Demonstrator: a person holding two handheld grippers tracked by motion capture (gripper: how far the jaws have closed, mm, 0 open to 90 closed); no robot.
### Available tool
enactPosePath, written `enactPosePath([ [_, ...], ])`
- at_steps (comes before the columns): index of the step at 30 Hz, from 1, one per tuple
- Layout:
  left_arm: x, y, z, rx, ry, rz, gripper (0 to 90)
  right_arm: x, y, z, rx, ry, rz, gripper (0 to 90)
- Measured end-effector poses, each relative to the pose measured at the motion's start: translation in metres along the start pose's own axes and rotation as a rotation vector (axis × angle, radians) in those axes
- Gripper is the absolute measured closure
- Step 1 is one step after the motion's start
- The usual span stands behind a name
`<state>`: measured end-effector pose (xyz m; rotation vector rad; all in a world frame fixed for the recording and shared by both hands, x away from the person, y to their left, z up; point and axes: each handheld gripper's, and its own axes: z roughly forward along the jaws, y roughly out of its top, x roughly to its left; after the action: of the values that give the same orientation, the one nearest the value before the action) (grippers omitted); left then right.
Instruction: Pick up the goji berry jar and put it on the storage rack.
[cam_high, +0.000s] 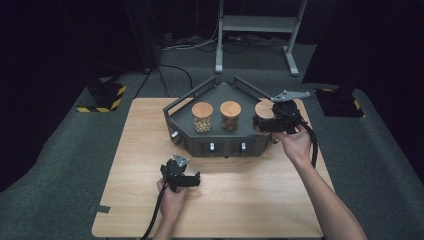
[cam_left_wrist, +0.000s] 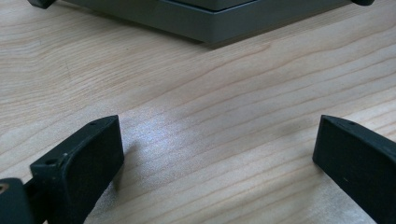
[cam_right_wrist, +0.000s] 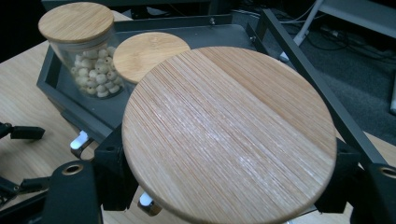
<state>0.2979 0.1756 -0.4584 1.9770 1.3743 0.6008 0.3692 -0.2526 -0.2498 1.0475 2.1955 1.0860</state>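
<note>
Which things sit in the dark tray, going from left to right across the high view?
Jar of pale beads → jar of brown pieces → third jar, gripped at its right side by the right claw.

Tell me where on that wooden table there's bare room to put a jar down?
The widest free patch of the table lies between the dark tray and the near edge, right of the left claw. Another strip runs left of the tray. The tray's right end is crowded: the right claw grips the rightmost jar there.
</note>
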Motion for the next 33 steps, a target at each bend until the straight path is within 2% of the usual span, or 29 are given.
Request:
enactPosePath([
  [14,0.0,0.0,0.0,0.0,0.0,-0.001,1.9,-0.005,0.003,0.015,0.002,-0.025,0.065,25.7],
  [23,0.0,0.0,0.0,-0.001,0.0,-0.002,1.9,-0.004,0.006,0.026,0.009,-0.037,0.087,25.7],
  [33,0.0,0.0,0.0,-0.001,0.001,-0.003,1.9,-0.001,0.006,0.043,0.018,-0.083,0.13,25.7],
])
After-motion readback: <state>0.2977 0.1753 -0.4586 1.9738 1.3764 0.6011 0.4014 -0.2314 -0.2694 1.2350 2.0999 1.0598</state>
